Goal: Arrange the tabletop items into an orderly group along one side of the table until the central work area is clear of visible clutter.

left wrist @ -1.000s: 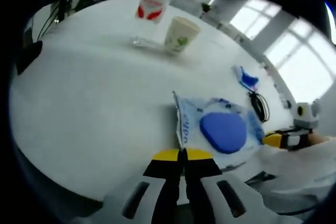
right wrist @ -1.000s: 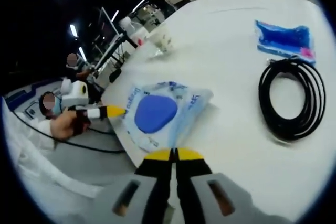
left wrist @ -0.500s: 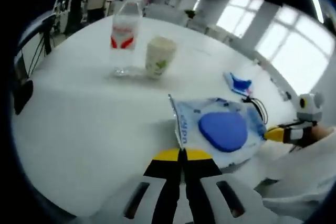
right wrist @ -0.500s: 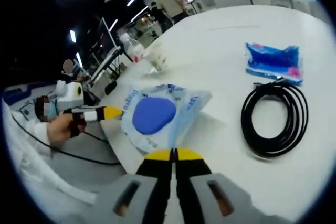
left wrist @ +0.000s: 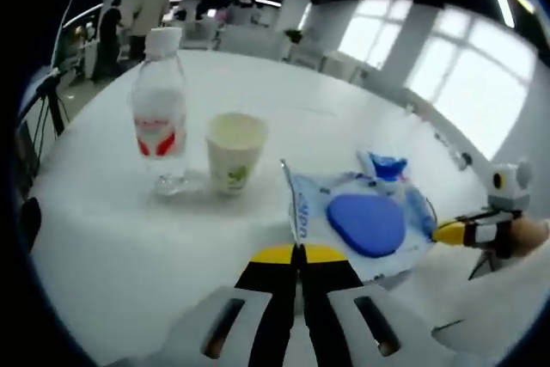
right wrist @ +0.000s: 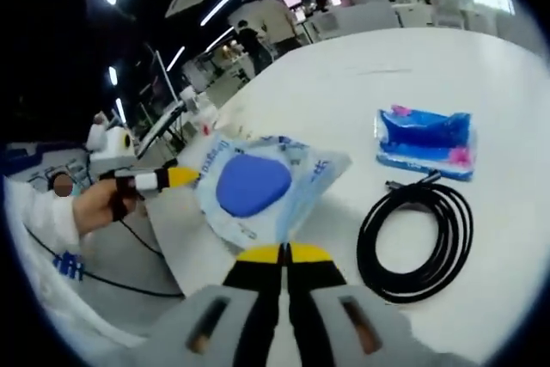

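Both tools are clamped on the same clear pouch with the blue pad inside (left wrist: 365, 221): left tool (left wrist: 298, 251) pinches one edge, right tool (right wrist: 285, 251) pinches the opposite edge, jaws fully together on the plastic in both views. Pouch looks lifted clear of the bench (left wrist: 112, 238), hanging between the two tools near the bench edge.

Progress, my read: early to mid. Water bottle (left wrist: 159, 131) and paper cup (left wrist: 234, 152) stand just beside each other, which looks like the start of a group. Left to place: the pouch, the blue packet (right wrist: 425, 139) and the black cable coil (right wrist: 417, 229), which lie near each other on open bench.

Hard to tell:
- print on the pouch is unreadable
- blue packet contents unclear
- which side of the bench is the target isn't evident
- far bench edge blurs into the background
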`<state>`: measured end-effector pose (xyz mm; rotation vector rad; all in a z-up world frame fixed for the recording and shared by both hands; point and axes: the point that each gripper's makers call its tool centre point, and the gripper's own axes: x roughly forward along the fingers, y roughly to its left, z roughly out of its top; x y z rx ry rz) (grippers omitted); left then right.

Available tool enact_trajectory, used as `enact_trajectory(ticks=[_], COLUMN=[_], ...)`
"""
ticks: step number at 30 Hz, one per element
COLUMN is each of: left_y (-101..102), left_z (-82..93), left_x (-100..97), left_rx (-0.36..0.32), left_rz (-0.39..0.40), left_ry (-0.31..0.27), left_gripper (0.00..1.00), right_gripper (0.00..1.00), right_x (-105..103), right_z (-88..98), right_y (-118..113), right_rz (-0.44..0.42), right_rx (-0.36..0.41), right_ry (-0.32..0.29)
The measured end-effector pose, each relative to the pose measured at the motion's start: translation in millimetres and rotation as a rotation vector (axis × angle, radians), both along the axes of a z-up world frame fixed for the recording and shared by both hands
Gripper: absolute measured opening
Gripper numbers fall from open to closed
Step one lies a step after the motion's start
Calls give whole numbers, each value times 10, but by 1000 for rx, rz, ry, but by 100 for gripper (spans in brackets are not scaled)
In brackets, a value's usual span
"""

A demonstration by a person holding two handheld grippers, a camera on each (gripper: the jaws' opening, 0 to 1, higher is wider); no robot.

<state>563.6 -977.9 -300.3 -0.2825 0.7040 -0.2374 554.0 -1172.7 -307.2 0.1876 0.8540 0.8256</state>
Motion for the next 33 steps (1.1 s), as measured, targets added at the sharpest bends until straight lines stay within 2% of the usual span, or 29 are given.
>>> enact_trajectory(ticks=[7, 16, 22, 33], left_y=[-9, 5, -52, -38], left_z=[54, 73, 72, -19], left_x=[270, 543, 689, 901], left_rx=[19, 11, 29, 54], left_rz=[-23, -2, -2, 21], left_ry=[-15, -22, -25, -11], left_gripper=[0, 0, 0, 0], right_gripper=[0, 0, 0, 0], right_x=[246, 563, 781, 1039], right_z=[59, 122, 144, 57], right_y=[-1, 0, -13, -10], right_rz=[-7, -3, -4, -10], right_rx=[-9, -39, -83, -127], right_ry=[-33, -80, -126, -151])
